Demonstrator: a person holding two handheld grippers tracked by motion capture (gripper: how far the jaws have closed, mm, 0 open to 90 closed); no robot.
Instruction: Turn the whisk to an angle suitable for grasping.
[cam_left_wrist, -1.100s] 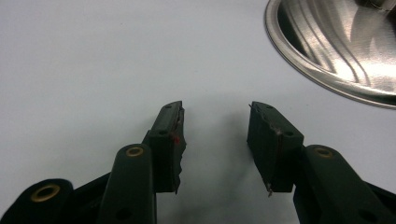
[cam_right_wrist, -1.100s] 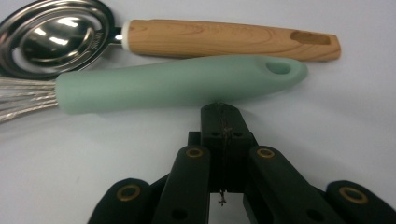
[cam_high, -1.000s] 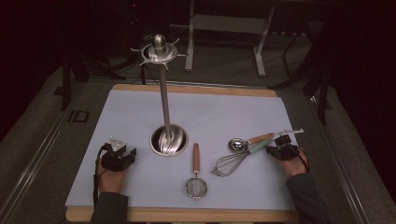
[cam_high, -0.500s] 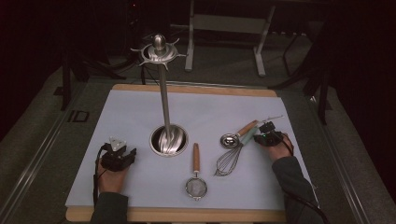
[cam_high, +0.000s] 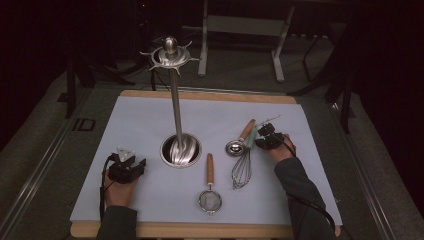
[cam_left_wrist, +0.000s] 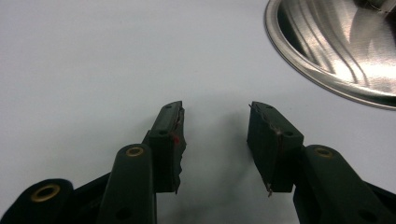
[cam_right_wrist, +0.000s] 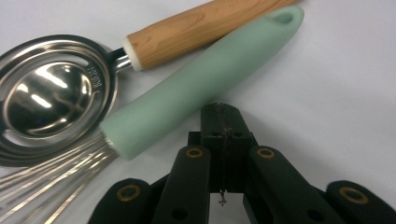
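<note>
We are keeping our right gripper pressed together, tips touching the whisk's mint handle, which lies beside the wooden-handled spoon. Our left gripper is resting apart, empty, near the stand base.

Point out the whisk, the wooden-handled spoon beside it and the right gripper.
whisk (cam_right_wrist: 201, 88): right gripper view, middle of its pale green handle.
wooden-handled spoon (cam_right_wrist: 51, 95): right gripper view, inside its steel bowl.
right gripper (cam_right_wrist: 224, 121): right gripper view, seam between its closed jaw tips.
</note>
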